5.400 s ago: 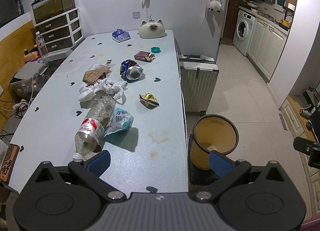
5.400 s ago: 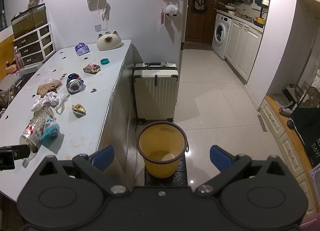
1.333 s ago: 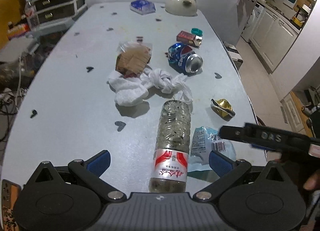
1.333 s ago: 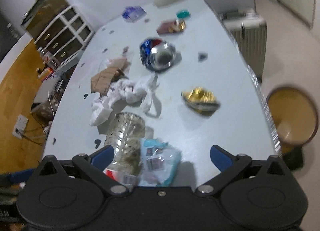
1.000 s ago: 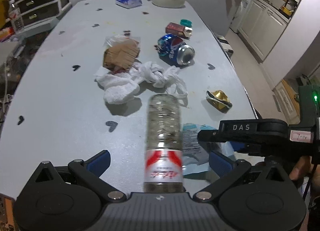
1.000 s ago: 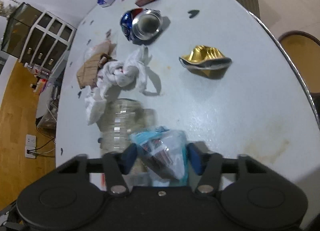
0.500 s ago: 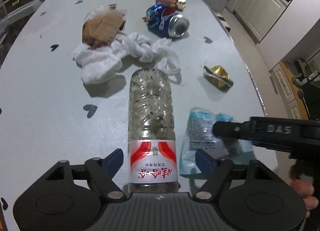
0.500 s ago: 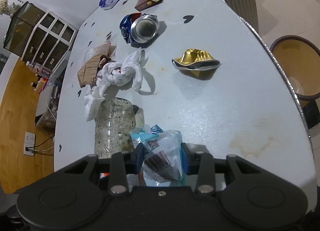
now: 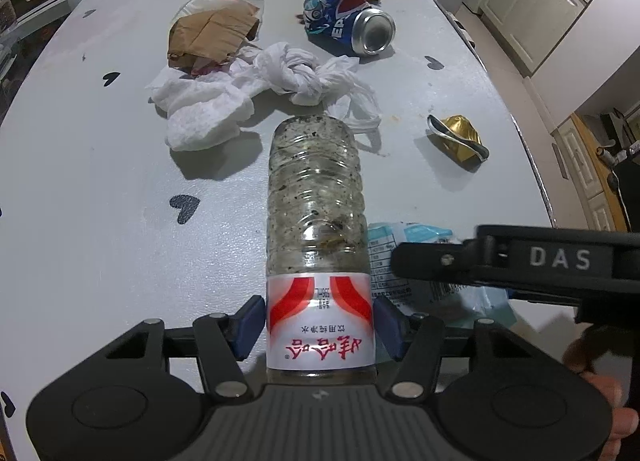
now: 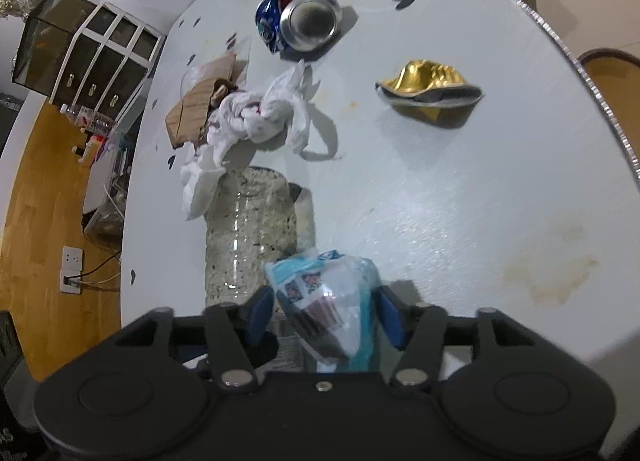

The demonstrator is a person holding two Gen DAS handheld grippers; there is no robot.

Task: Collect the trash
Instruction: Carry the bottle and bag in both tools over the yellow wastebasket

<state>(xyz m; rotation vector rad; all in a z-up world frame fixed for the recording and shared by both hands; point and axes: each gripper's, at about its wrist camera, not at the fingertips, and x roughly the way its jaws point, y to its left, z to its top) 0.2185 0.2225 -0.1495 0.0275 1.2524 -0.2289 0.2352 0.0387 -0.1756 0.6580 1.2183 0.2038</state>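
A clear plastic bottle (image 9: pixel 316 189) with a red-and-white label lies on the pale table (image 9: pixel 100 181), its base pointing away. My left gripper (image 9: pixel 318 325) is closing, and both blue pads touch the label's sides. Beside the bottle lies a light-blue snack packet (image 9: pixel 404 261). My right gripper (image 10: pixel 324 315) is opening with that packet (image 10: pixel 328 293) between its pads, which stand at its edges. A black finger (image 9: pixel 440 261) of the right gripper reaches in over the packet in the left wrist view.
Farther along the table lie crumpled white tissue (image 9: pixel 240 93), a brown cardboard piece (image 9: pixel 212 33), a dented blue soda can (image 9: pixel 352 21) and a gold foil wrapper (image 9: pixel 456 137). A yellow bin (image 10: pixel 612 69) stands on the floor past the table's right edge.
My left gripper came down over the bottle and its jaws narrowed from wide open onto the label. The right jaws, pinched tight on the packet half a second ago, have spread apart.
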